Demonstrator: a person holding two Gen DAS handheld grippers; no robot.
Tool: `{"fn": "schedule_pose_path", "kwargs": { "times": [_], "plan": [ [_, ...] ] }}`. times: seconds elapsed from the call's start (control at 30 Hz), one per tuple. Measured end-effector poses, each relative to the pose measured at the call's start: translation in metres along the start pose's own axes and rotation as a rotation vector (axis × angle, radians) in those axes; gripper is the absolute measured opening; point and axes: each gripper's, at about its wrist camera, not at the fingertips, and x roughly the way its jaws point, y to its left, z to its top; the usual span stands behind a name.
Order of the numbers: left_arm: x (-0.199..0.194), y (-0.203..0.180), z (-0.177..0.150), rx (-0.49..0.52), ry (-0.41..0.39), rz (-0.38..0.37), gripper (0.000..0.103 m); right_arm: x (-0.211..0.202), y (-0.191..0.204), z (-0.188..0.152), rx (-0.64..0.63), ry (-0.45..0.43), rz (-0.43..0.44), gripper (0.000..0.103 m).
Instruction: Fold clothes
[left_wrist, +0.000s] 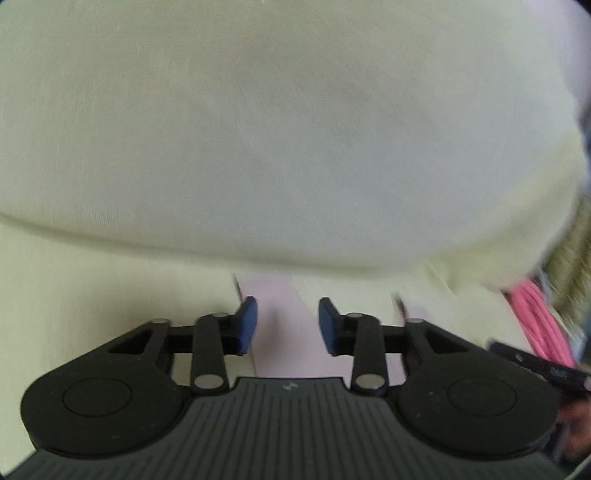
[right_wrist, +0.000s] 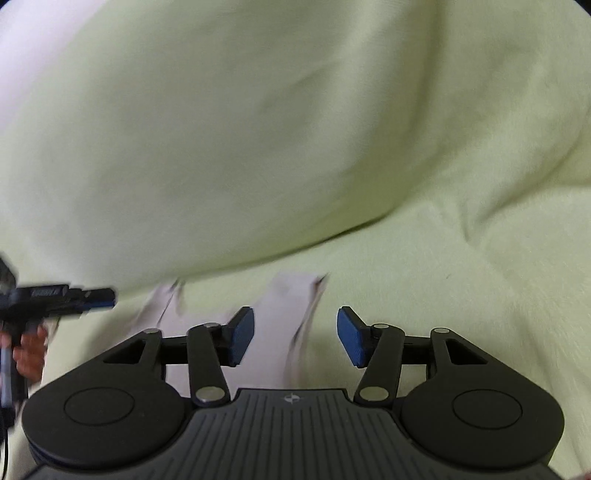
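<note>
While the pale yellow-green garment (left_wrist: 280, 140) fills nearly all of both wrist views, we see it lying in soft layers, an upper fold ending in a rounded edge that runs across each picture just ahead of our fingers, with a lower layer of the same cloth spread beneath it. In the left wrist view the cloth is blurred and its weave hard to read. Between the layers, narrow patches of a pale pink surface (left_wrist: 273, 314) show through, directly in front of the tools. Our left gripper (left_wrist: 287, 325) hangs just short of the folded edge with its blue pads (left_wrist: 248, 325) parted by a moderate gap and nothing between them; only the pink surface shows in that gap. Our right gripper (right_wrist: 295, 334) sits likewise close to the fold, its blue pads spread somewhat wider, and it too grips nothing, with the pink strip and a wrinkled edge of cloth visible below the opening. At the left border of the right wrist view we catch the other tool from the side, blurred, with part of a hand (right_wrist: 27, 354) holding it. Farther out, at the right edge of the left wrist view, a bundle of bright pink cord (left_wrist: 539, 317) lies beside something olive and coarse-textured that we cannot identify.
</note>
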Motion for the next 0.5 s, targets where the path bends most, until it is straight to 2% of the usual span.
{"fn": "schedule_pose_path", "kwargs": {
  "times": [0.03, 0.07, 0.13, 0.3, 0.43, 0.5],
  "plan": [
    [-0.005, -0.002, -0.010, 0.020, 0.023, -0.020, 0.008, -0.001, 0.013, -0.010, -0.073, 0.022, -0.014, 0.030],
    [-0.003, -0.009, -0.021, 0.075, 0.045, -0.004, 0.003, -0.001, 0.026, -0.021, -0.150, 0.044, -0.032, 0.013],
    [0.011, -0.021, -0.032, 0.179, 0.072, 0.057, 0.000, 0.010, 0.043, -0.036, -0.265, 0.078, -0.071, 0.004],
    [0.044, -0.016, -0.013, 0.157, 0.046, 0.106, 0.000, 0.060, 0.040, -0.020, -0.264, 0.125, -0.080, 0.002],
    [0.083, -0.020, 0.014, 0.188, 0.031, 0.179, 0.000, 0.096, 0.033, 0.009, -0.243, 0.109, -0.140, 0.000],
    [0.093, -0.025, 0.023, 0.197, 0.032, 0.216, 0.000, 0.113, 0.026, 0.025, -0.206, 0.095, -0.193, 0.005]
  ]
}}
